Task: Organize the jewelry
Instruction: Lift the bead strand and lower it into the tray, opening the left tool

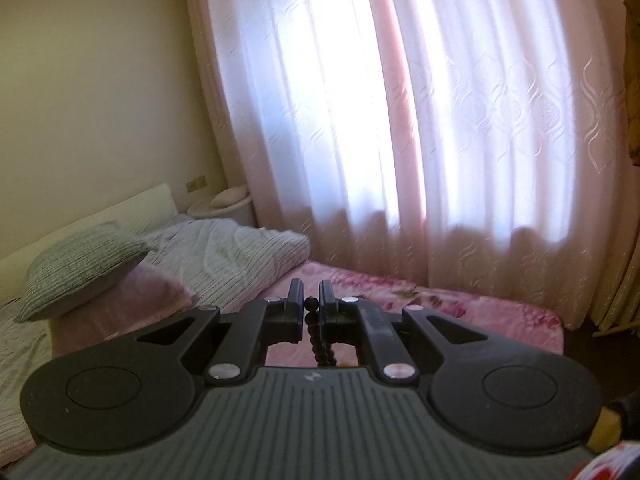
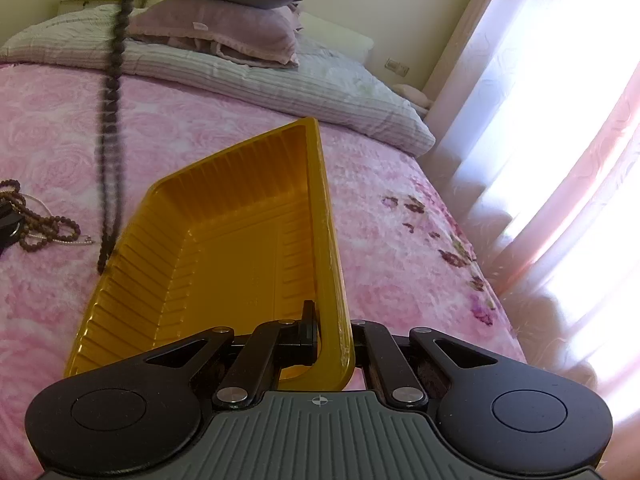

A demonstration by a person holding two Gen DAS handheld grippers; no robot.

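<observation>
We count two grippers, one yellow tray, one dark bead strand hanging in the air, and one small heap of jewelry lying on the bed.

Our left gripper [image 1: 310, 294] is closed to a narrow gap on the dark bead strand [image 1: 311, 322]; one bead shows at the level of the fingertips and the rest drops down between the fingers, out of that camera's view. Beyond it we see two stacked pillows [image 1: 80, 268], a striped quilt [image 1: 224, 252] and the pale curtain [image 1: 400, 120].

From the right wrist view the same bead strand [image 2: 111, 136] hangs as a long doubled line from the top edge of the picture, its lower end just beside the tray's left rim, over the pink blanket [image 2: 400, 220]; it is blurred, so we cannot count its beads.

Our right gripper [image 2: 328, 316] is clamped on the right side wall of the yellow tray [image 2: 224, 240], one finger inside the tray and the other hidden behind the wall. The tray is tilted, its open inside turned to the left, and nothing lies in it.

The heap of jewelry [image 2: 38, 224], brown beads tangled with a thin pale chain, lies on the blanket at the far left, well apart from the tray, with a dark thing at the picture's edge that we cannot make out
</observation>
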